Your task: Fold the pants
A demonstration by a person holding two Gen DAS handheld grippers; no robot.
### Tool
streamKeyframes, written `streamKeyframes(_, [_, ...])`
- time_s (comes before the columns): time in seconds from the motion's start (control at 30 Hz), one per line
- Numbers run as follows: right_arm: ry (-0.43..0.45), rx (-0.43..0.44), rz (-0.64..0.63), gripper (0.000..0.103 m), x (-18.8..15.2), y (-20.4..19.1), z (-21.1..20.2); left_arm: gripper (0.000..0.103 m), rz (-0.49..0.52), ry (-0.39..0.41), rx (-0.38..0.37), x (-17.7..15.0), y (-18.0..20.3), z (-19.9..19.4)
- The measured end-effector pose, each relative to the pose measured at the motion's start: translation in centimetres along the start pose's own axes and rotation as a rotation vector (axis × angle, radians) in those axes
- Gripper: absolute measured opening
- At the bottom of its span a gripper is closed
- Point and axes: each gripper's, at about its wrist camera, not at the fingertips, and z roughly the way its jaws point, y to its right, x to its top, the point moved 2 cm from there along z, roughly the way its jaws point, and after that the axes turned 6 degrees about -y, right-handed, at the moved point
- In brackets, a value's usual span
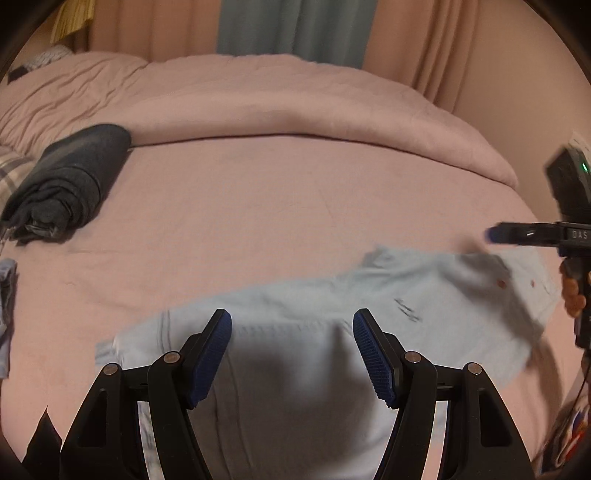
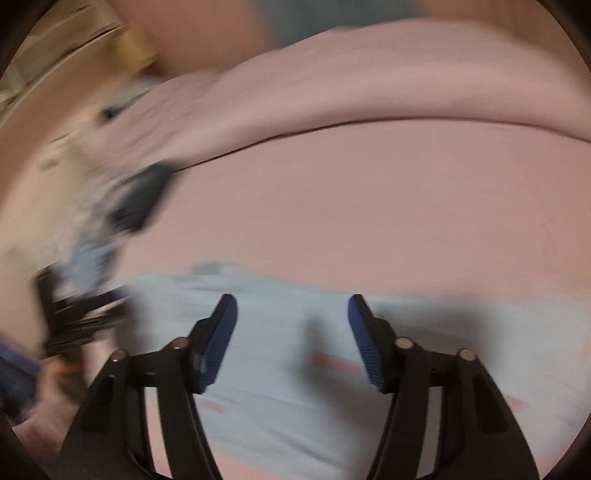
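Note:
Light blue pants (image 1: 314, 332) lie spread on the pink bed sheet (image 1: 277, 206), running from lower left to the right. My left gripper (image 1: 291, 325) is open and empty, just above the pants' middle. My right gripper (image 2: 291, 314) is open and empty above the pants (image 2: 288, 354); that view is motion-blurred. The right gripper also shows at the right edge of the left wrist view (image 1: 517, 234), above the pants' right end. The left gripper shows blurred at the left edge of the right wrist view (image 2: 85, 317).
A folded dark garment (image 1: 70, 184) lies at the left on the bed. A pink duvet (image 1: 295, 103) is folded back across the far half. More clothes (image 1: 7, 306) lie at the left edge. Curtains (image 1: 295, 29) hang behind the bed.

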Motion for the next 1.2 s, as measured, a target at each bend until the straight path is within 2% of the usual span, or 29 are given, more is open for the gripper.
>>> streamKeyframes(0.07, [-0.106,0.088,-0.019,0.042,2.3,-2.9,5.1,0.068,-0.029,-0.032,0.022,0.0,-1.0,1.1])
streamKeyframes(0.13, [-0.192,0.072,-0.024,0.036,5.3,-3.7,9.7,0.068,-0.037,-0.035,0.038,-0.9,-1.7,1.3])
streamKeyframes(0.23, [-0.318,0.063,0.003,0.032,6.7,-5.3,14.6,0.068,-0.02,-0.024,0.044,-2.6,-2.3,1.0])
streamKeyframes(0.33, [-0.414,0.074,0.014,0.025,7.2,-6.5,15.5,0.068,0.021,-0.013,0.056,-3.3,-2.5,0.9])
streamKeyframes(0.4, [-0.469,0.124,0.056,0.012,7.5,-7.3,15.3,0.068,0.04,-0.009,0.073,-3.5,-2.6,1.3])
streamKeyframes(0.47, [-0.435,0.11,0.053,0.009,7.9,-7.6,14.2,0.068,0.076,-0.019,0.101,-3.7,-2.3,1.9])
streamKeyframes(0.57, [-0.393,0.123,0.146,0.008,9.8,-6.0,14.1,0.068,0.146,-0.027,0.159,-3.9,-1.8,2.9])
streamKeyframes(0.6, [-0.39,0.077,0.141,0.0,10.0,-5.7,14.8,0.068,0.158,-0.024,0.163,-4.0,-1.8,3.0])
streamKeyframes(0.67, [-0.39,-0.024,0.148,0.0,10.5,-4.8,15.8,0.068,0.157,-0.016,0.152,-4.1,-2.1,3.0])
streamKeyframes(0.73, [-0.375,0.028,0.209,0.0,10.7,-4.0,15.8,0.068,0.157,-0.012,0.142,-4.2,-2.3,2.8])
streamKeyframes(0.77, [-0.344,0.031,0.186,0.007,10.8,-4.3,15.1,0.068,0.162,-0.012,0.142,-4.2,-2.3,2.7])
streamKeyframes(0.87, [-0.214,-0.02,0.041,0.008,11.1,-6.7,11.1,0.068,0.172,-0.019,0.179,-4.2,-1.8,2.1])
streamKeyframes(0.9, [-0.175,-0.01,-0.007,0.013,11.0,-7.7,9.5,0.068,0.168,-0.014,0.192,-4.4,-1.5,1.5])
streamKeyframes(0.93, [-0.159,0.028,-0.038,0.017,10.4,-8.7,8.3,0.068,0.167,0.0,0.193,-4.8,-1.1,0.8])
streamKeyframes(0.97, [-0.164,0.053,-0.063,0.03,9.6,-9.2,7.6,0.068,0.169,0.009,0.183,-5.1,-1.0,0.4])
streamKeyframes(1.0, [-0.184,0.064,-0.107,0.035,8.5,-10.2,7.2,0.068,0.174,0.009,0.161,-5.9,-0.7,0.1])
streamKeyframes(1.03, [-0.203,0.048,-0.145,0.033,7.5,-10.4,7.1,0.068,0.176,-0.005,0.159,-6.4,-0.7,0.2])
streamKeyframes(1.07, [-0.216,0.011,-0.183,0.029,6.7,-10.7,7.7,0.068,0.179,-0.043,0.178,-7.6,-0.8,0.9])
streamKeyframes(1.13, [-0.235,-0.14,-0.253,0.028,5.5,-10.3,9.7,0.068,0.196,-0.008,0.198,-9.3,-0.8,0.7])
streamKeyframes(1.17, [-0.257,-0.243,-0.256,0.034,5.1,-8.9,11.6,0.068,0.191,-0.007,0.205,-9.6,-0.8,0.5])
streamKeyframes(1.2, [-0.272,-0.268,-0.241,0.036,5.0,-8.0,12.9,0.068,0.168,-0.016,0.207,-9.8,-0.9,0.0])
